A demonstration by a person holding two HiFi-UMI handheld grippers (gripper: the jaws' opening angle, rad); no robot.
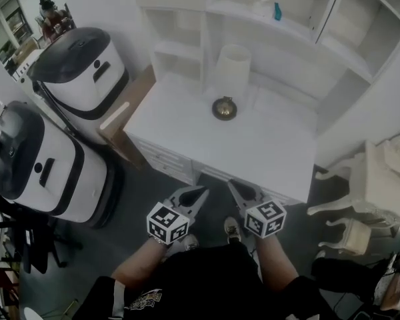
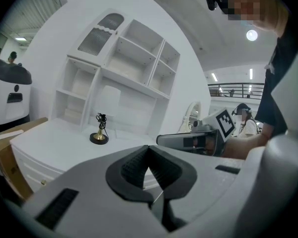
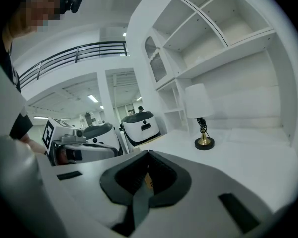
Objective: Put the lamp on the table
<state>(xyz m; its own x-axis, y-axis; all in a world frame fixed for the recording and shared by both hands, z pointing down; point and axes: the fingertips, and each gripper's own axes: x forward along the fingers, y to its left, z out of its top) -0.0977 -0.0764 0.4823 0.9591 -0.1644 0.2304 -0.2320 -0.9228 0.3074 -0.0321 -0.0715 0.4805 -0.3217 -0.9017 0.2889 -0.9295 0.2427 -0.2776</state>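
Note:
The lamp [image 1: 231, 79], with a white shade and a round brass base, stands upright at the back of the white desk [image 1: 253, 152], in front of the shelf unit. It also shows in the left gripper view as the lamp [image 2: 100, 133] and in the right gripper view as the lamp [image 3: 203, 133]. Both grippers hang off the desk's front edge, close to the person's body and well apart from the lamp. My left gripper [image 1: 197, 193] is shut with nothing in it, its jaws meeting at the tip [image 2: 149, 150]. My right gripper [image 1: 234, 187] is likewise shut and empty [image 3: 149, 155].
Two large white-and-black machines [image 1: 87, 72] [image 1: 40, 159] stand left of the desk, with a cardboard box [image 1: 130, 115] against its left side. A white ornate chair [image 1: 367, 192] sits at the right. The shelf unit [image 1: 280, 45] above the desk holds a teal bottle [image 1: 277, 11].

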